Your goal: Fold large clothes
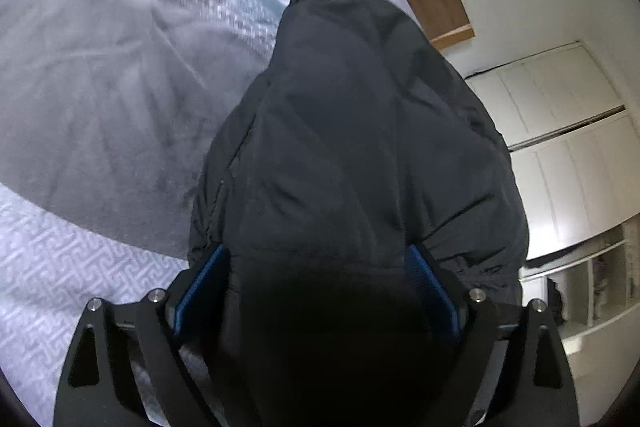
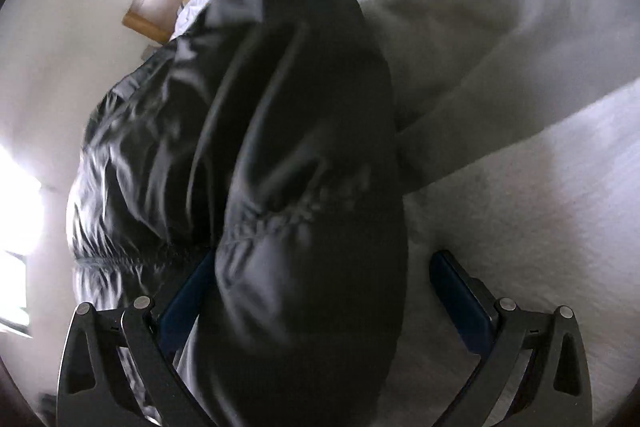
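Jaws of left gripper (image 1: 316,259) clamped on black jacket (image 1: 360,115); right gripper (image 2: 320,267) wide, jacket between.

Bed (image 1: 52,291), grey blanket (image 1: 100,99), seemingly black jacket (image 1: 352,131)

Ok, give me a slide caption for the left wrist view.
Left gripper clamps a black puffer jacket above a bed's grey blanket.

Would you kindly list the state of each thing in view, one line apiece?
Black puffy jacket: bunched, hanging from both grippers above the bed.
Left gripper: jaws wide, fabric filling the gap.
Right gripper: jaws wide, fabric against one pad only.
Grey blanket: spread, wrinkled.
White closet doors: shut.
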Available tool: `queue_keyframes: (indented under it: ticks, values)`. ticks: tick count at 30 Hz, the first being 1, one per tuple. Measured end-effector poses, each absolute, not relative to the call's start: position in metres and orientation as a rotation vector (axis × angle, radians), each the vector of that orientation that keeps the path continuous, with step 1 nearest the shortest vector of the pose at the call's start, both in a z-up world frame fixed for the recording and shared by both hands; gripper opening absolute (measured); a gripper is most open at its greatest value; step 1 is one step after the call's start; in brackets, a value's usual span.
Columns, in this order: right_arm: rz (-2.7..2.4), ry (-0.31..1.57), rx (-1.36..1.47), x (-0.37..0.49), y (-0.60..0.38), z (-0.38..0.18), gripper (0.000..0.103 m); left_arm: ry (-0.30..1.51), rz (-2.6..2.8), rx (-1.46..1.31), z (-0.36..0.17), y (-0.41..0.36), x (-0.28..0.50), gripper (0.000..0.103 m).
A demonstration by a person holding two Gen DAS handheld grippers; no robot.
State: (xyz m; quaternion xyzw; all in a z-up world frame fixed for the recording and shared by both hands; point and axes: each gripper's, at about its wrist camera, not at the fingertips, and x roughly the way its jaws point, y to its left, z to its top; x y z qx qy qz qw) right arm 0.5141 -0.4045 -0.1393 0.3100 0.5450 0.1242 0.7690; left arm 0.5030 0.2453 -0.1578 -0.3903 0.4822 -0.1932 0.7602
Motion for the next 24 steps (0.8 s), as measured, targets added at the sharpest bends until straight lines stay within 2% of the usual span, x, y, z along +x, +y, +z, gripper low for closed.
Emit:
queue_keyframes:
  ticks: [4,6,14,19,20,22,24]
  values:
    - [0.347,1.194,0.703,0.522,-0.401,-0.148,0.103,1.071,-0.496,-0.921,-0.168,0.241,0.511,0.094]
    - [0.413,1.203,0.736,0.528,-0.392,-0.152,0.103,1.07,-0.549,-0.97,-0.17,0.233,0.516,0.1]
    - [0.561,1.202,0.781,0.54,-0.363,-0.167,0.103,1.11,-0.613,-0.979,-0.177,0.209,0.523,0.103]
    - [0.506,1.182,0.701,0.534,-0.353,-0.166,0.103,1.098,-0.476,-0.83,-0.162,0.178,0.525,0.101]
    - [0.493,1.18,0.696,0.533,-0.349,-0.166,0.103,1.091,-0.464,-0.817,-0.16,0.174,0.524,0.1]
    - [0.48,1.187,0.686,0.534,-0.343,-0.165,0.103,1.068,-0.446,-0.787,-0.151,0.164,0.521,0.088]
    - [0.465,1.199,0.693,0.536,-0.341,-0.165,0.103,1.049,-0.441,-0.771,-0.142,0.157,0.518,0.065]
